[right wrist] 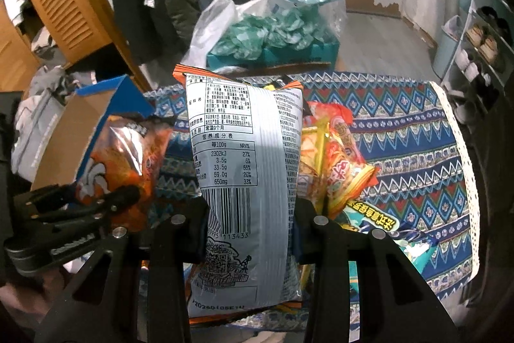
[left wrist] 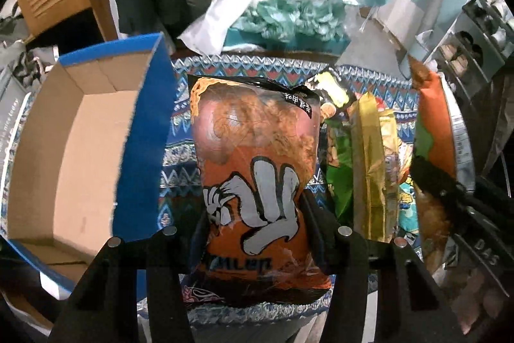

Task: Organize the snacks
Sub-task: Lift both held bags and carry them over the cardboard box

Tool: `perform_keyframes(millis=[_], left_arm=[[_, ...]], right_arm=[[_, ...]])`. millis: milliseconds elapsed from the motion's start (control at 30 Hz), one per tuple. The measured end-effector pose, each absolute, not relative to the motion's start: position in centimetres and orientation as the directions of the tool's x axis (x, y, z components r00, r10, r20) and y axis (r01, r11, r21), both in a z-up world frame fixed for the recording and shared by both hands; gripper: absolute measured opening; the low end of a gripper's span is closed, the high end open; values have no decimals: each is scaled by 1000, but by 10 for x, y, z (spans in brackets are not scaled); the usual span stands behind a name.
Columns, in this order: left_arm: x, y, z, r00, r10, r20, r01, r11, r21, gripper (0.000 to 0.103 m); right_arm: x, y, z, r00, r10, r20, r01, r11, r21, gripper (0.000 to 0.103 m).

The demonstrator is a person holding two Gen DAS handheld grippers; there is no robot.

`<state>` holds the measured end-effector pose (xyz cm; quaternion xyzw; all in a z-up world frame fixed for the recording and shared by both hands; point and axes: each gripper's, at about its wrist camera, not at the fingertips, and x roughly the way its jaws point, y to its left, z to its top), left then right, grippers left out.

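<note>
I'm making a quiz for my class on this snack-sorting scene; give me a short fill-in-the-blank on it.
1. The left gripper is shut on an ____ snack bag with a white hand drawing.
2. The bag in the right gripper shows its nutrition table and ____.
3. The cardboard box has a ____ outside.
4. The table is covered by a patterned ____.

Missing words: orange; barcode; blue; cloth

The left wrist camera sat just behind its hand-held gripper (left wrist: 253, 214), peering steeply down along the fingers, so close that an orange snack bag (left wrist: 257, 169) filled the middle. The right wrist camera looked down likewise, a grey-backed bag (right wrist: 247, 182) right against the lens. Both views shared the patterned cloth (right wrist: 411, 150) on the counter, the blue cardboard box (left wrist: 141, 130) at left and the teal-filled plastic bag (right wrist: 273, 34) beyond.
</note>
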<state>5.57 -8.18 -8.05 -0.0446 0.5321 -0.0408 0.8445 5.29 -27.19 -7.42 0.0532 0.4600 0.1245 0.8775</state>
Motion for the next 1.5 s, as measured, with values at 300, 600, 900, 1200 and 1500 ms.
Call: perform_keyframes(millis=[300,600,900,1200,1500], left_arm=[[45,-57,-54,487,-112,-866,5,992,-125,54],[32,-18,-30,533,-106,-839,-31,989,-145,54],[23,33,-18,570,-87,-817,-97,980,-172,54],[19,85,-20,583,-32,-812,-199,963,-182,54],[18,123,-35,560,5,-829,-273,945,-178,54]], right_arm=[[51,-244,-58,550,315,-774,-219,948,230,37],[54,-195,-41,523,396,-755,-302,914,270,37],[60,-131,-28,494,449,-745,-385,881,276,37],[70,-76,-23,453,497,-740,-440,847,299,37],[74,-29,-30,405,513,-757,-478,824,302,37]])
